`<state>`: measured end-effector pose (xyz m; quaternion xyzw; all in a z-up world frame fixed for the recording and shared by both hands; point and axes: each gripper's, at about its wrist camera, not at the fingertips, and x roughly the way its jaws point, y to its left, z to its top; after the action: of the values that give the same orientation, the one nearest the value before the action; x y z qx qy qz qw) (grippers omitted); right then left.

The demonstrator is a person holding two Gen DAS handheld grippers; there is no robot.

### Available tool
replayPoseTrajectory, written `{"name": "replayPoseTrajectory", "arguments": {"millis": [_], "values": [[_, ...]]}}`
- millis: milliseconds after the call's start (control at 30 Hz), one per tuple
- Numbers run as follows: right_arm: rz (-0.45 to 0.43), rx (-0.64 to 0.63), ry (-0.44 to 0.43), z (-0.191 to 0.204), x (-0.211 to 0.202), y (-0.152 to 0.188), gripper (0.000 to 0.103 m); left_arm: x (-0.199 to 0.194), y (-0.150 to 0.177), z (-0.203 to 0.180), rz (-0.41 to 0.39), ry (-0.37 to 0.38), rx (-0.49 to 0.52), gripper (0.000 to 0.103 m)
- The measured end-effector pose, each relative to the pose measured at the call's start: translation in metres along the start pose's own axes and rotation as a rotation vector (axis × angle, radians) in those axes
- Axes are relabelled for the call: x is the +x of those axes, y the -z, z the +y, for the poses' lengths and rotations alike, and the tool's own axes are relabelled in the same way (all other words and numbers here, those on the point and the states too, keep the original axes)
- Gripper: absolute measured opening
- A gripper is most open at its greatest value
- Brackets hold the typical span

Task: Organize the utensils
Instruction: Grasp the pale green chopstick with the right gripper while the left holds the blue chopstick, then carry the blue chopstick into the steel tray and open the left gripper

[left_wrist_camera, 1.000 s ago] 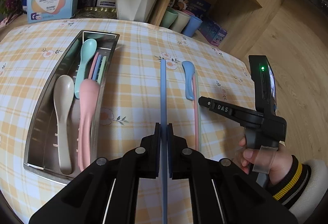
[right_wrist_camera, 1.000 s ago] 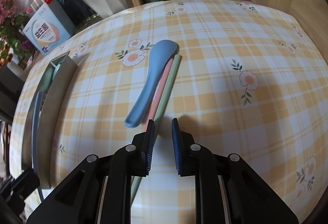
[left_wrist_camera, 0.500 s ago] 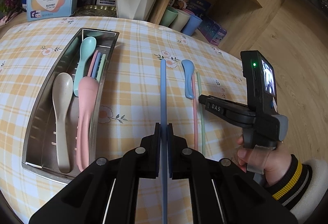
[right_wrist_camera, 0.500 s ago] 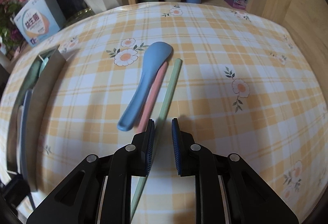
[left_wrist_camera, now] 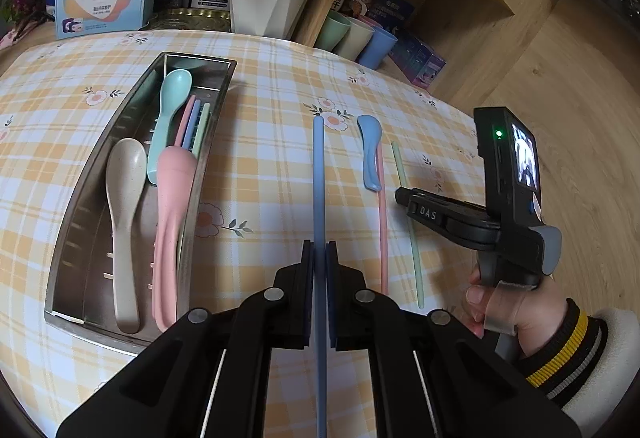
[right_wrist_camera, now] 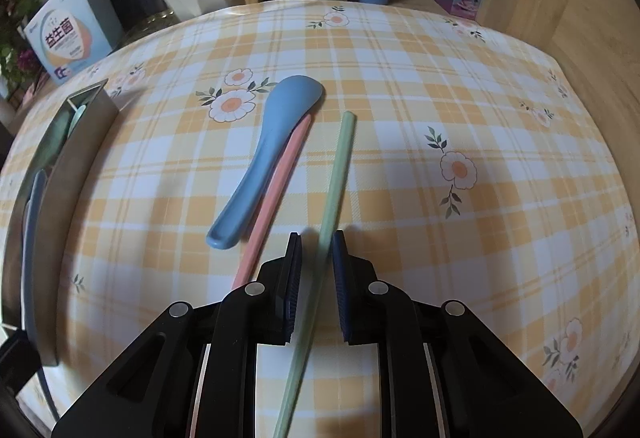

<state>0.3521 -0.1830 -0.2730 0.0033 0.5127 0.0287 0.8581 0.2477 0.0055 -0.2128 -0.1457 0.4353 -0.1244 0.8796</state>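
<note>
Right gripper (right_wrist_camera: 316,250) had shifted from pink chopstick (right_wrist_camera: 276,193) to straddle green chopstick (right_wrist_camera: 336,173) on the tablecloth, jaws closing, not yet pinching — next pickup; left gripper (left_wrist_camera: 319,258) stayed clamped on blue chopstick (left_wrist_camera: 318,173) beside tray (left_wrist_camera: 68,238).

Both grippers are built of matte black plastic. The left gripper (left_wrist_camera: 319,258) has two broad arms with long cut-out slots, round silver screw heads at the pivots, and thin white lines along the inner edges. The right gripper (right_wrist_camera: 316,258) matches it, with ribbed dark blue pads (right_wrist_camera: 341,278) on its fingers. From the left wrist view, it carries white "DAS" lettering on its side, a small lit screen beside a green light, and a grey block behind. The person's right hand (left_wrist_camera: 516,308) wears a clear strap over the fingers and a cream fleece sleeve (left_wrist_camera: 600,366) with a black-and-yellow striped cuff.
</note>
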Motion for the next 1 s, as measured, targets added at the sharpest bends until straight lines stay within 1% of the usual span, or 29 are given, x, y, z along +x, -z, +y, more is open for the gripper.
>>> {"name": "replayPoseTrajectory", "arguments": {"millis": [233,300,333,400,500,600,833,1000], "values": [[-0.006,0.046,-0.046,-0.006,-0.001,0.003,0.006,-0.001,0.0,-0.003,0.0,0.004,0.007,0.006],[-0.013,0.075,-0.07,-0.009,-0.006,0.009,0.006,-0.001,0.0,-0.002,-0.001,0.002,0.006,0.006],[-0.028,0.093,-0.09,-0.01,-0.008,0.013,0.006,-0.001,0.001,-0.002,0.0,0.001,0.006,0.006],[-0.063,0.098,-0.1,-0.015,-0.022,0.023,0.006,-0.002,0.001,-0.002,0.0,-0.001,0.005,0.006],[-0.1,0.118,-0.124,-0.018,-0.037,0.029,0.006,0.0,0.001,-0.002,0.004,-0.002,0.002,0.006],[-0.13,0.161,-0.166,-0.023,-0.052,0.031,0.006,0.001,0.001,-0.003,0.007,0.0,0.003,0.006],[-0.156,0.176,-0.234,-0.022,-0.074,0.035,0.006,-0.001,0.001,-0.002,0.004,0.002,-0.002,0.006],[-0.163,0.168,-0.263,-0.016,-0.081,0.036,0.006,-0.006,-0.002,0.004,-0.008,-0.011,-0.008,0.006]]}}
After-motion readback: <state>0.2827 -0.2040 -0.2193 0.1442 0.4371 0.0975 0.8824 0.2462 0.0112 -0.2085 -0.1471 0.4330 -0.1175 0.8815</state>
